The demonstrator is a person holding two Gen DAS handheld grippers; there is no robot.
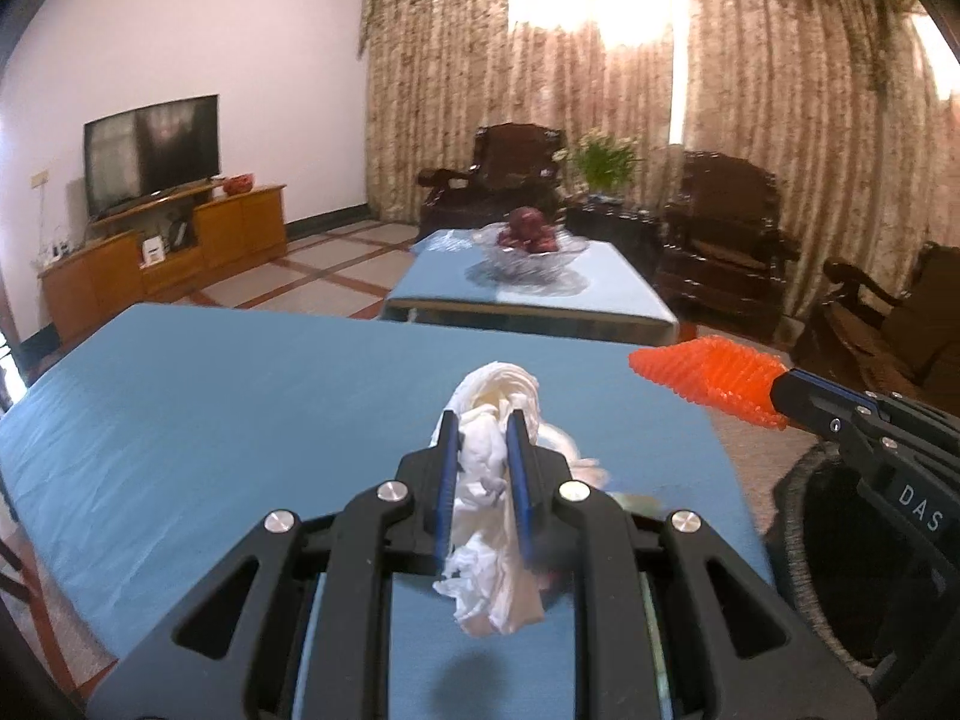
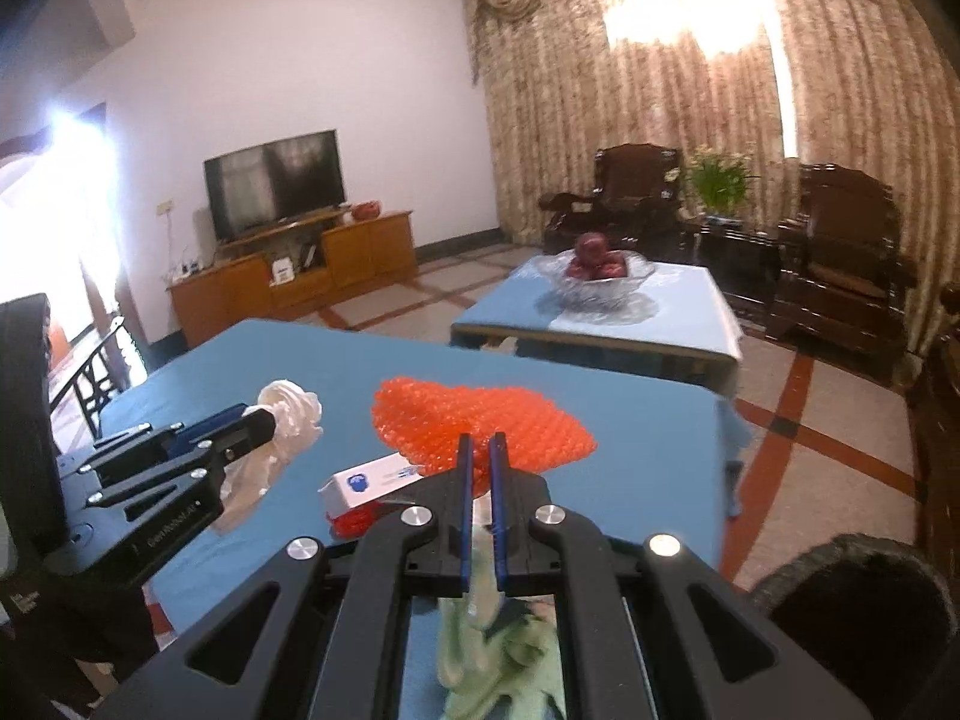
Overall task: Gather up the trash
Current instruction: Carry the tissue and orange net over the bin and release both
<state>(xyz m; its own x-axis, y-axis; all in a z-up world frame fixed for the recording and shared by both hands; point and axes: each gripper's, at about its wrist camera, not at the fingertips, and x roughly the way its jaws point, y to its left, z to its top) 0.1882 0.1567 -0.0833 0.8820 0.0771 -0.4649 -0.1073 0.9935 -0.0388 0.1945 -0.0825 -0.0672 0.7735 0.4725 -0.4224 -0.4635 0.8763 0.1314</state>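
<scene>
My left gripper (image 1: 485,423) is shut on a crumpled white tissue (image 1: 489,480) and holds it above the blue table (image 1: 210,408); it also shows in the right wrist view (image 2: 273,414) with the tissue (image 2: 294,414). My right gripper (image 2: 480,444) is shut on an orange bubble-wrap sheet (image 2: 480,420), which also shows in the left wrist view (image 1: 708,378). A small white box with a blue mark (image 2: 366,486) lies on the table. A pale green wrapper (image 2: 498,648) lies under my right gripper.
A dark grey bin (image 2: 858,618) stands on the floor to the right of the table, also in the left wrist view (image 1: 840,570). A second blue table (image 2: 600,324) with a glass fruit bowl (image 2: 597,282) stands beyond. Wooden armchairs, a TV cabinet and curtains are farther off.
</scene>
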